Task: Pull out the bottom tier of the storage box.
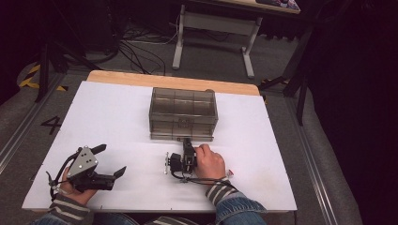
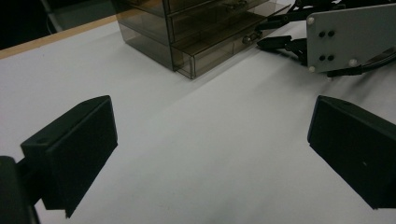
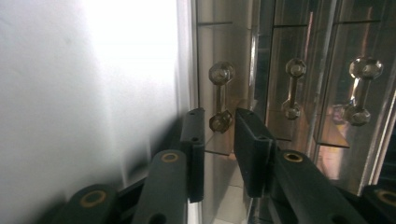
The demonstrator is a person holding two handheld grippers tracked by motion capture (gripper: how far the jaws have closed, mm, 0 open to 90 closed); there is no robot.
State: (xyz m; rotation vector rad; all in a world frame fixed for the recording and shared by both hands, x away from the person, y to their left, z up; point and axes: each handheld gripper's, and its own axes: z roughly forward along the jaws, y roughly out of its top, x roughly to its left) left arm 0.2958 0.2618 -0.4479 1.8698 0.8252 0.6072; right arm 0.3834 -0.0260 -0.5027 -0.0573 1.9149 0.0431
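Observation:
A smoky see-through drawer box [image 1: 183,112] stands at the middle back of the white table [image 1: 117,117]; in the left gripper view the box [image 2: 196,32] is at the top. Its bottom drawer [image 1: 180,137] sticks out a little at the front. My right gripper [image 1: 187,141], turned on its side, reaches that drawer's front. In the right gripper view the drawer's dumbbell-shaped handle [image 3: 219,95] has its lower knob between the gripper's [image 3: 219,135] pads, with a thin gap on each side. My left gripper [image 1: 110,161] rests at the front left, jaws wide apart on nothing [image 2: 212,135].
Two more handles [image 3: 292,95] of the upper drawers show beside the first. A small red-and-white scrap [image 1: 230,173] lies by the right wrist. The table's wooden edge [image 1: 169,80] runs behind the box; a desk frame [image 1: 211,28] and cables stand beyond on the floor.

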